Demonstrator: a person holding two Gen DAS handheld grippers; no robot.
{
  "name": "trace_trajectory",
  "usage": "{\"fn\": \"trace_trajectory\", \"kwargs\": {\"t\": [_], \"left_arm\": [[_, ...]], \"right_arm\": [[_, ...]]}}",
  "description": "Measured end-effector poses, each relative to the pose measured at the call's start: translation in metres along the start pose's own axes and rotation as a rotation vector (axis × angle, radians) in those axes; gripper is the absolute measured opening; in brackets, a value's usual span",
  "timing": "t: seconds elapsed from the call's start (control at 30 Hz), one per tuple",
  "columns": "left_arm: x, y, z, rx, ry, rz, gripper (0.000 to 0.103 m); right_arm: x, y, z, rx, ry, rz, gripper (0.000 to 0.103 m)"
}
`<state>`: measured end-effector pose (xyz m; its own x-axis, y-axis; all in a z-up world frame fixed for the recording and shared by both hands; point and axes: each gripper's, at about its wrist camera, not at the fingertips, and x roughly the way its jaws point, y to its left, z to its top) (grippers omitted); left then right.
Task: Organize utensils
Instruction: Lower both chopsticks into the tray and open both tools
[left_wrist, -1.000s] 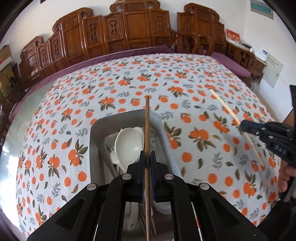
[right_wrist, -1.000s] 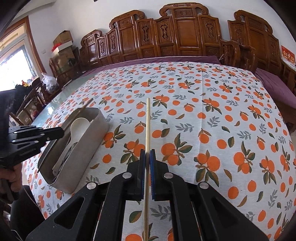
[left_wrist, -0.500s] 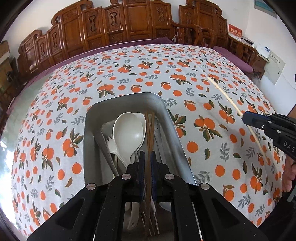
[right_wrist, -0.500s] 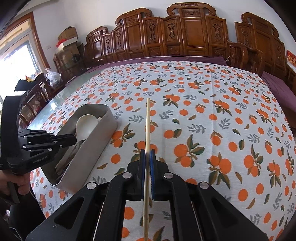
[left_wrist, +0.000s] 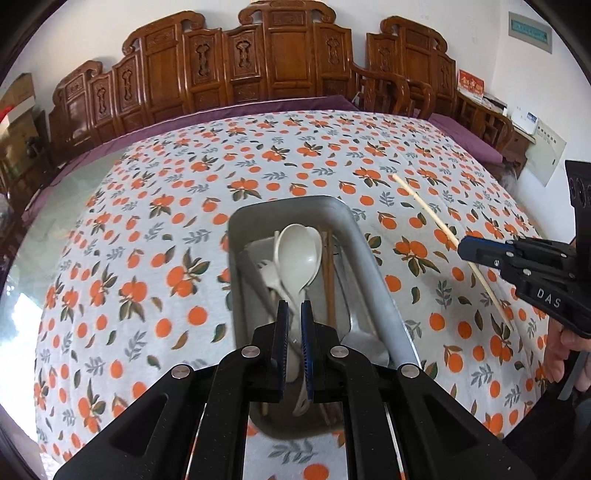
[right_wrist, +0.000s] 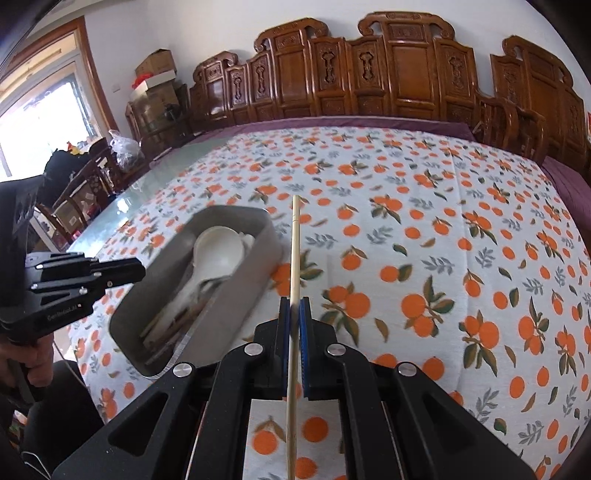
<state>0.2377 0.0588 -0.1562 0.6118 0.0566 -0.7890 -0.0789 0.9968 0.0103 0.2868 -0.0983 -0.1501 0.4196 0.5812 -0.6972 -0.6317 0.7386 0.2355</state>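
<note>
Crowded tray (left_wrist: 373, 266) amid bare tablecloth (left_wrist: 147, 266)

On the side of the right tool (left_wrist: 466, 248), in the left wrist view, the white letters "DAS" are printed. On the side of the left tool (right_wrist: 138, 269), in the right wrist view, a small white line of print is seen; it is too blurred to be read. Wall signs and a red card (left_wrist: 470, 83) carry marks too small to be read.
</note>
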Motion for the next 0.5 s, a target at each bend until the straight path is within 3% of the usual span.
{"fn": "trace_trajectory", "kwargs": {"t": [0.27,0.5], "left_arm": [[-0.024,0.025,-0.014,-0.038,-0.032,-0.011,0.006],[-0.040,0.043,-0.019,-0.065,-0.059,-0.007,0.006]], "right_arm": [[-0.012,0.044,0.025,-0.042,-0.060,0.025,0.006],[0.011,0.078,0.038,-0.035,-0.042,0.063,0.006]]}}
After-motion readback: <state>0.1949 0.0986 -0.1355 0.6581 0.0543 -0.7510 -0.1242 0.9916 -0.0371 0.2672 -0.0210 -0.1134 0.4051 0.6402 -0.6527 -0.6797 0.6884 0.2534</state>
